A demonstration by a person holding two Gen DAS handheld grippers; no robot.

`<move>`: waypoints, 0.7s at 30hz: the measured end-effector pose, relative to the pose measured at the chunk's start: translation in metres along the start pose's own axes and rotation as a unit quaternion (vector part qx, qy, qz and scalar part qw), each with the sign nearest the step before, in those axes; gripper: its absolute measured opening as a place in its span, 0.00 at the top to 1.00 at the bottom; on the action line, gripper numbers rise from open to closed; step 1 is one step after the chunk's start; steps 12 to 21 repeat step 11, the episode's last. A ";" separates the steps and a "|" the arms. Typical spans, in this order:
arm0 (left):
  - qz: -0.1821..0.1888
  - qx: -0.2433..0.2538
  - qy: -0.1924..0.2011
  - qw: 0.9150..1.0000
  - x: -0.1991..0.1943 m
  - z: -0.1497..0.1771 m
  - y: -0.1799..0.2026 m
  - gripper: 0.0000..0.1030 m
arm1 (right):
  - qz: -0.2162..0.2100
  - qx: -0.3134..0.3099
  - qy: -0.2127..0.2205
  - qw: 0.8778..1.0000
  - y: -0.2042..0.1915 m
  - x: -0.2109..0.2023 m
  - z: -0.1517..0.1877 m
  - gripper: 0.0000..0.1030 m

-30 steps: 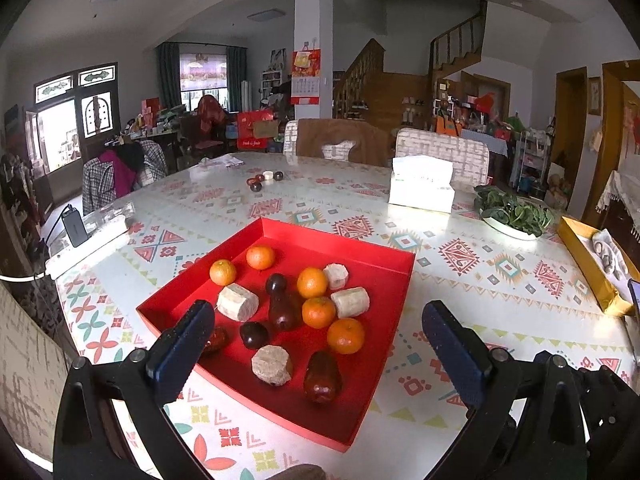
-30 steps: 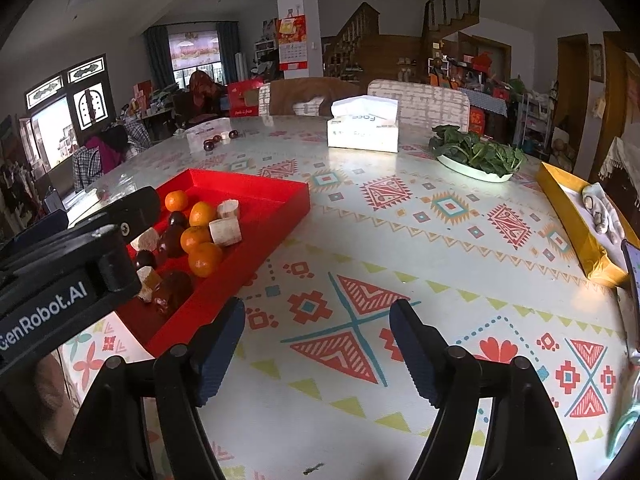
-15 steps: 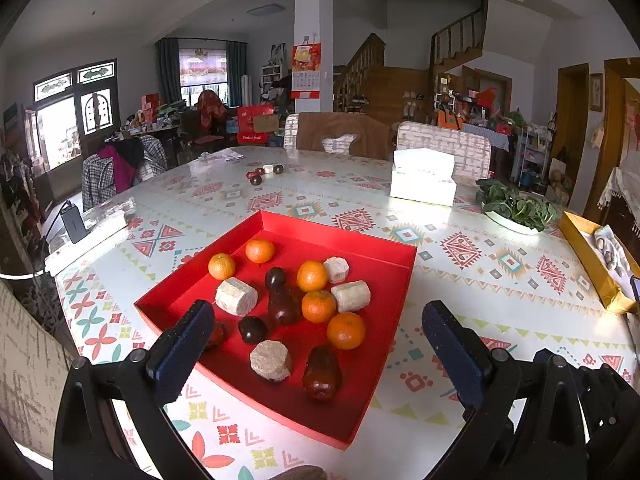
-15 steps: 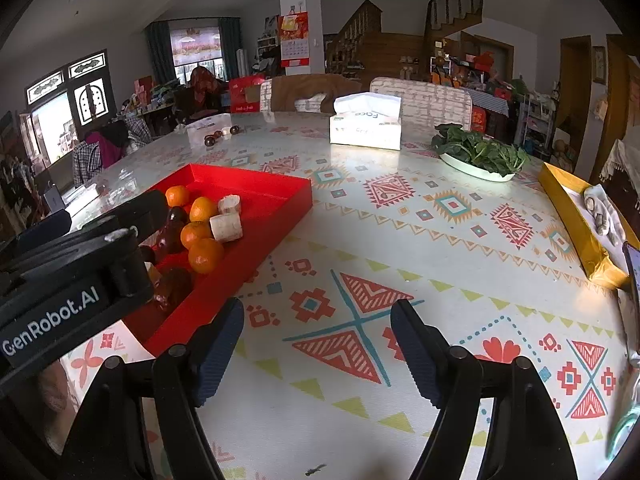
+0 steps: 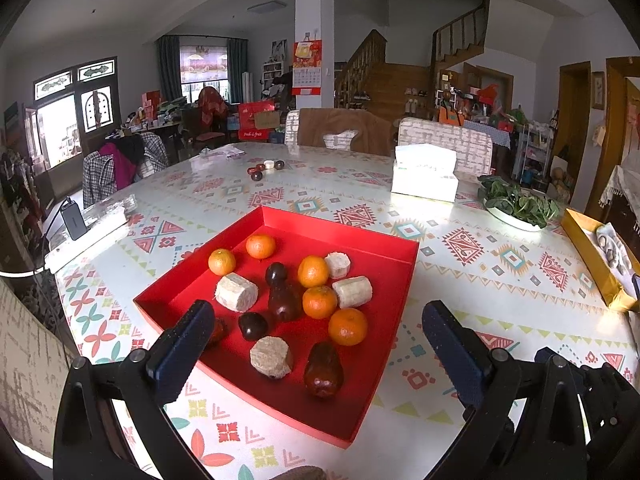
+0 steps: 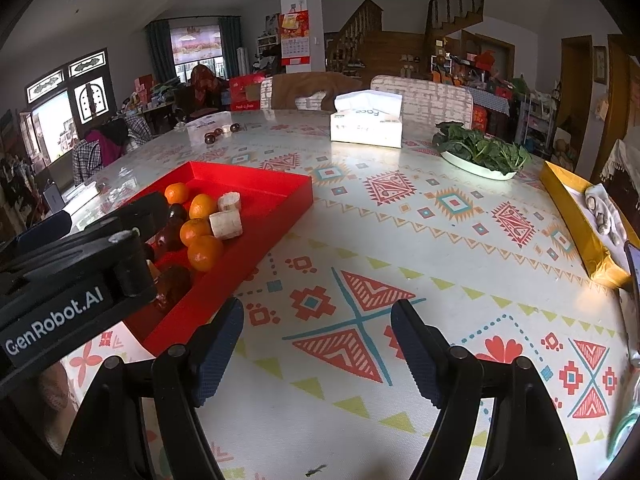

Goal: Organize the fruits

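Note:
A red tray (image 5: pixel 384 240) on the patterned table holds several oranges (image 5: pixel 347 326), pale cut sugarcane chunks (image 5: pixel 236 292) and dark red wax apples (image 5: pixel 322 369). My left gripper (image 5: pixel 316 332) hovers over the tray's near edge, open and empty. The right wrist view shows the same tray (image 6: pixel 280 204) at the left, with the left gripper's black body (image 6: pixel 72 272) over its near part. My right gripper (image 6: pixel 318 340) stands open above bare tablecloth to the right of the tray, with nothing between its fingers.
At the table's far side lie a few dark fruits (image 5: pixel 256 175), a white tissue box (image 5: pixel 425 174) and a dish of green leaves (image 5: pixel 518 204). A yellow box (image 5: pixel 592 256) sits at the right edge, a phone and white box (image 5: pixel 80 222) at the left.

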State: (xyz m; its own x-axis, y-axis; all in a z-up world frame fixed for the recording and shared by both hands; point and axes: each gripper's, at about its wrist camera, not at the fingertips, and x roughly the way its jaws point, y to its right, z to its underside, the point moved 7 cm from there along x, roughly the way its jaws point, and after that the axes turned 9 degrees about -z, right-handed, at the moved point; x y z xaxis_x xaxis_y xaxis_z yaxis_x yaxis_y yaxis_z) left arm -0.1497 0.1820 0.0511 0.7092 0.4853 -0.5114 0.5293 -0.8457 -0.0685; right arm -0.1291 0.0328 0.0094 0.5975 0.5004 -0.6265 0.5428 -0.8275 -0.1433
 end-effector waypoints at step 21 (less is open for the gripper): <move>0.005 -0.006 -0.006 1.000 -0.001 0.010 -0.004 0.00 | -0.001 -0.010 0.000 1.000 -0.005 0.001 0.002 0.21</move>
